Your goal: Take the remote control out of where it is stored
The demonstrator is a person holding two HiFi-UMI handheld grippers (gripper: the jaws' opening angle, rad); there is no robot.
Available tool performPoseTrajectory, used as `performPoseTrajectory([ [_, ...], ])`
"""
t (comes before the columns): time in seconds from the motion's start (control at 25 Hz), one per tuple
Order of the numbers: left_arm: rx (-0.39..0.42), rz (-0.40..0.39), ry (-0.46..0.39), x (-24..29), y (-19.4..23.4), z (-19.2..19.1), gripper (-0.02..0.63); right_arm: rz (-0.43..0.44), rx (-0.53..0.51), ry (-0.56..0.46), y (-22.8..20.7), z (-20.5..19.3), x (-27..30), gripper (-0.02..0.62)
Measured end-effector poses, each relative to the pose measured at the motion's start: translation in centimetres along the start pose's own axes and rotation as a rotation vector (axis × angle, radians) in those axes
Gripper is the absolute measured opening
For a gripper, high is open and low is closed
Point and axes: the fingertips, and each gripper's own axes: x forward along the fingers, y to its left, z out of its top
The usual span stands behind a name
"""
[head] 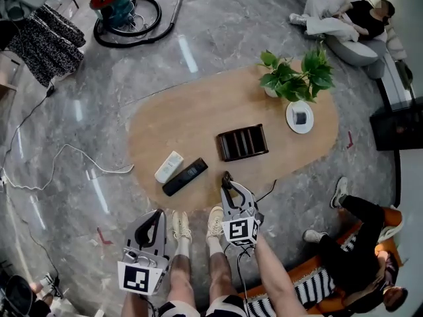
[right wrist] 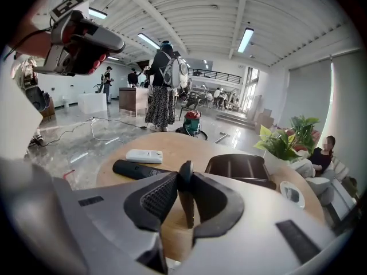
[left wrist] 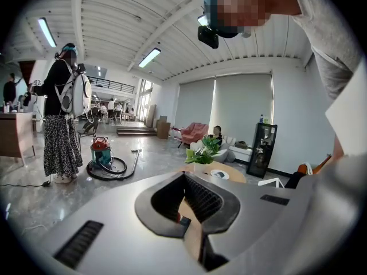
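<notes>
Right hand-held gripper (head: 229, 185), jaws partway closed, pinches a slim dark remote (right wrist: 184, 205) upright above the worktop (head: 198, 111) by its near edge, clear of the holder (head: 242, 142). Left hand-held gripper (head: 157, 216) gapes empty. If I release this close to the edge, I judge the remote could topple off.

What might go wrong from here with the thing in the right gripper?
The right gripper pinches a thin dark object, probably a remote, edge-on, so it may twist or slip. It hangs near the edge of the table and could drop off. The black remote lies close and could get knocked.
</notes>
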Motion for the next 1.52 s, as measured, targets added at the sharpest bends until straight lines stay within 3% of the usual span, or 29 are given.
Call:
performPoseTrajectory([
  [0.44,-0.011,0.02,0.014,-0.7,0.6,-0.7,0.005,0.061,-0.019,-0.006,3.5,-0.5,0.5,0.092],
  [0.76,-0.003,0.021,0.025,-1.3,0.9,-2.5,0.005,0.101,-0.101,0.001,7.3,-2.1,1.0,0.098],
  [1.52,-0.004,0.015,0.076,-2.6,2.0,-5.6,0.005,0.098,-0.296,0.061,11.1,-6.6,3.3,0.114],
])
